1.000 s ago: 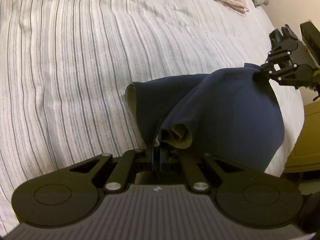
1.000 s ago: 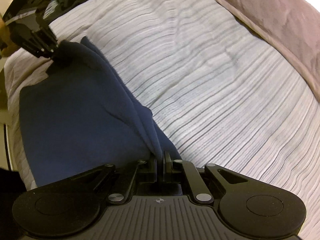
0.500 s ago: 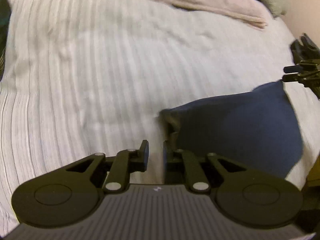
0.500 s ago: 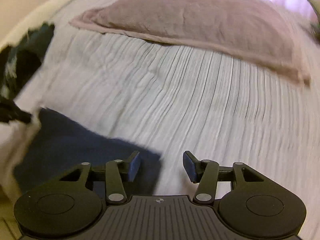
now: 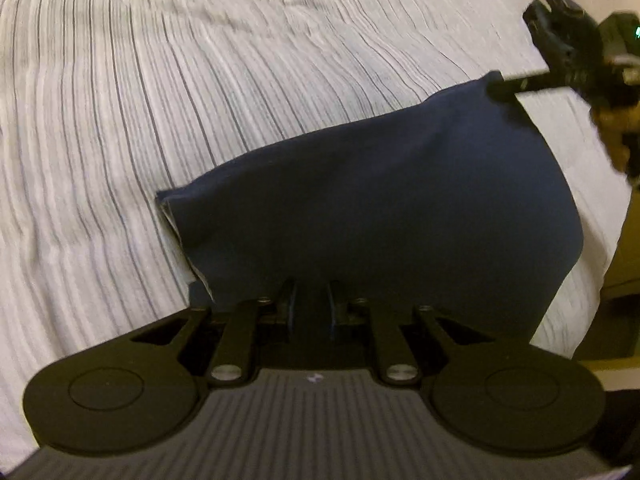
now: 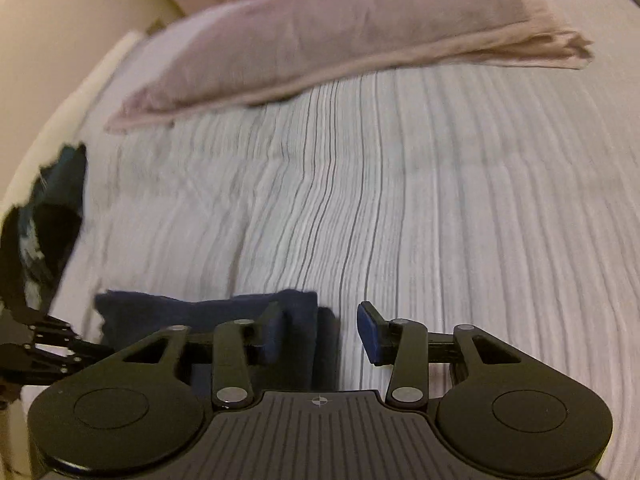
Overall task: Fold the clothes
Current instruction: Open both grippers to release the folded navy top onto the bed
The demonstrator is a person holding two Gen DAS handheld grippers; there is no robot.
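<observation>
A navy blue folded garment (image 5: 400, 200) lies flat on the striped bedspread (image 5: 160, 100). My left gripper (image 5: 311, 304) is open with a narrow gap and empty, hovering over the garment's near edge. My right gripper (image 6: 320, 332) is open wide and empty, just above the garment's right corner (image 6: 216, 316). In the left wrist view the right gripper (image 5: 560, 60) shows at the garment's far right corner. In the right wrist view the left gripper (image 6: 44, 348) shows at the garment's left end.
A pink-grey pillow (image 6: 340, 40) lies across the head of the bed. A dark patterned cloth (image 6: 52, 208) lies at the bed's left edge. A yellowish cabinet (image 5: 628, 240) stands beside the bed on the right.
Both grippers let go of the navy garment and it dropped flat onto the bed. My right gripper opened wide and tilted up toward the pillow. My left gripper opened slightly.
</observation>
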